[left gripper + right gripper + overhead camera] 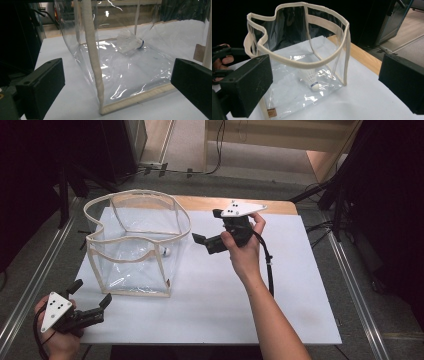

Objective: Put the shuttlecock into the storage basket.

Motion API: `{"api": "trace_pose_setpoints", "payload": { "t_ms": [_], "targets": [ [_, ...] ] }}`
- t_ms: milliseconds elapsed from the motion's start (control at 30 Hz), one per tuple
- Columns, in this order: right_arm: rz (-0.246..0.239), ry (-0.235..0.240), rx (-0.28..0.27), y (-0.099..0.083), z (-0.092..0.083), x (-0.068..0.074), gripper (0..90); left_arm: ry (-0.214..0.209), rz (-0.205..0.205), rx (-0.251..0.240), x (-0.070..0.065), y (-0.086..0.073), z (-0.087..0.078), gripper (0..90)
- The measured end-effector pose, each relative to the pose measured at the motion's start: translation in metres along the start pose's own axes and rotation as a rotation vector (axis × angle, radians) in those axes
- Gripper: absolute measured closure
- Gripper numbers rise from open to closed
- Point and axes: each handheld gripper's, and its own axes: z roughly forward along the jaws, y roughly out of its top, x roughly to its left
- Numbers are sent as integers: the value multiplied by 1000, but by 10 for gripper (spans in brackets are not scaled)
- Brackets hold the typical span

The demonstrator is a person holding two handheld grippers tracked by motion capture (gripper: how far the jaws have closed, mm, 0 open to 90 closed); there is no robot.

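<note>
The desk (pixel 300 285), covered in a white sheet, carries everything, which leaves both hands free to work from opposite sides. On it, ahead of the left hand-held gripper (pixel 90 304) and to the side the right hand-held gripper (pixel 206 232) points toward, stands the clear plastic bag (pixel 137 245). Its cream fabric trim (pixel 294 63) holds the mouth wide, and the flat base keeps it upright unaided, so neither tool needs to steady it.

The right hand-held gripper hangs just beside the bag's rim, jaws spread wide with nothing between them. In the right gripper view its black pads (pixel 249 85) frame the bag from slightly above, a stance that suits a tool that has let something go over the opening.

The left hand-held gripper rests low at the desk's near corner, apart from the bag. It is also released and empty, its pads (pixel 42 85) level with the bag's nearest seam, likely waiting in reserve.

Smallest is the shuttlecock (pixel 310 77), lying tilted on the bag's floor, cork end (pixel 141 43) toward the far wall. It lies below and beyond the right hand-held gripper.
</note>
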Motion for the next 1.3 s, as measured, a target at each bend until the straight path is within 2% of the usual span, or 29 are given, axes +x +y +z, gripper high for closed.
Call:
{"api": "trace_pose_setpoints", "payload": {
  "t_ms": [600,1300],
  "targets": [
    [12,-13,-17,-25,-18,-2,0,1,1,0,0,0,0,0],
    [27,-32,-4,-62,-34,-4,0,2,1,1,0,0,0,0]
  ]
}}
